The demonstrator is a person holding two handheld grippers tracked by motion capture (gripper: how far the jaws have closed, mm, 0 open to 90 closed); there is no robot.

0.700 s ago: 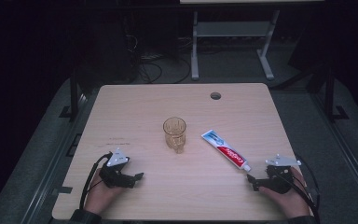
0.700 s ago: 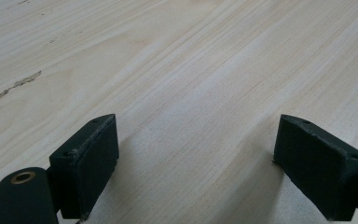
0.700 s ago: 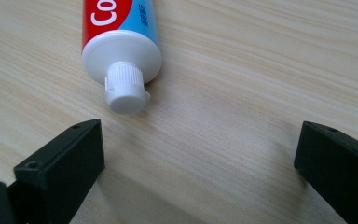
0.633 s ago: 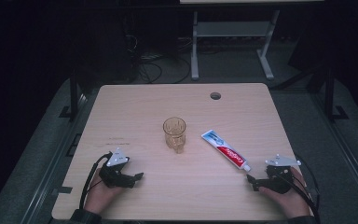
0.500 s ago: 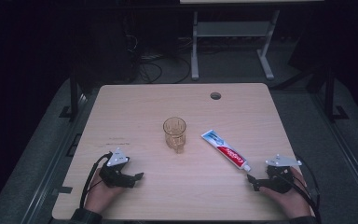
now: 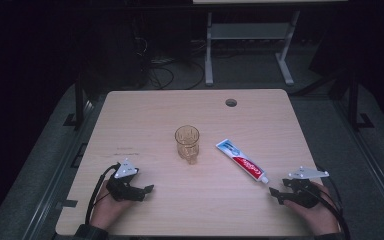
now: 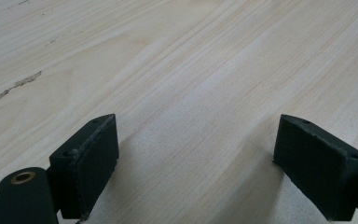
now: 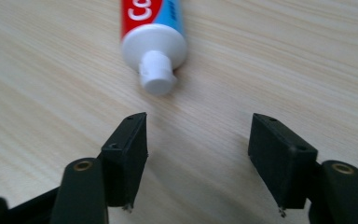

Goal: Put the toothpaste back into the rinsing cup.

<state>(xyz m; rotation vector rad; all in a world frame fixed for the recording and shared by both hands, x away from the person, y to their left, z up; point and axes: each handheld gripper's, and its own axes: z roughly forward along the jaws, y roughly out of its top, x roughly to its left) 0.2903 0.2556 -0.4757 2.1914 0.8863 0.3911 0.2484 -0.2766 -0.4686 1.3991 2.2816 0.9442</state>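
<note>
My right gripper (image 6: 280,191) sits low at the near right corner of the tabletop (image 6: 145,110), jaws standing wide with nothing between them, and in the right gripper view (image 8: 193,158) the white cap of the toothpaste tube (image 8: 154,44) lies just beyond the gap and a little toward the left jaw, apart from both pads. From the high view, the toothpaste tube (image 6: 241,160) lies flat on the right half of the tabletop, its long axis slanting from the cap end nearest my right hand (image 6: 312,210) up and left toward the middle, so the tube points almost straight away from the jaws. I judge that an end-on approach would meet only the cap; to close across the body I would need to go forward over the cap or turn the wrist so the pads face the flat sides. My left gripper (image 6: 142,191) rests at the near left corner, jaws also spread wide on bare wood (image 7: 200,70), well apart from the tube, so the right hand is clearly the nearer. Farther in, near the centre, an amber glass (image 6: 187,143) stands upright, just left of the tube's far end and not touching it.
</note>
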